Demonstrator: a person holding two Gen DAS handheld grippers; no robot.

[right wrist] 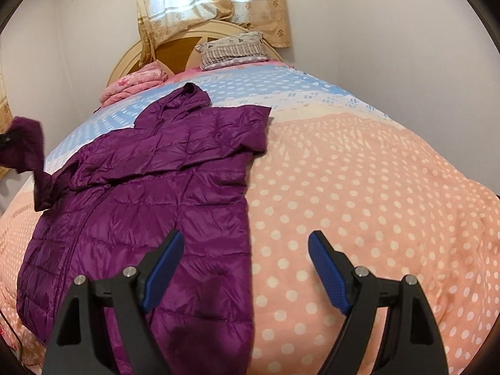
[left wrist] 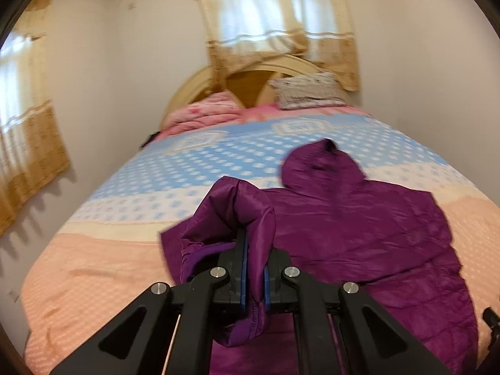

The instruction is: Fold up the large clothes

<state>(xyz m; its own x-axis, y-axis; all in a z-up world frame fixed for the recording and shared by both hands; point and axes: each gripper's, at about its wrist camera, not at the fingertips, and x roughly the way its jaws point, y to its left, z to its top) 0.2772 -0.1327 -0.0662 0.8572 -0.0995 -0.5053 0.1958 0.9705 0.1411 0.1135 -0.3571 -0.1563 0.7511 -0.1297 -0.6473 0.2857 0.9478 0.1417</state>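
Jacket: purple hooded jacket (right wrist: 162,193) lies flat on the bed (right wrist: 359,187), long axis running away from the claws, hood at the far end.
Left claw (left wrist: 254,268): clamped on the lifted left sleeve (left wrist: 231,218).
Right claw (right wrist: 245,268): spread wide, hovering over the jacket's near right edge.

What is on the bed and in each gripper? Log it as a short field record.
garment: purple hooded jacket, lying flat on the bed, hood toward the headboard
right sleeve: folded across the chest
left sleeve: lifted off the bed, pinched by the left gripper
right gripper: jaws wide apart, holding nothing, above the jacket's right edge
surface: polka-dot bedspread, peach near, blue far
at headboard: striped pillow, pink folded blanket
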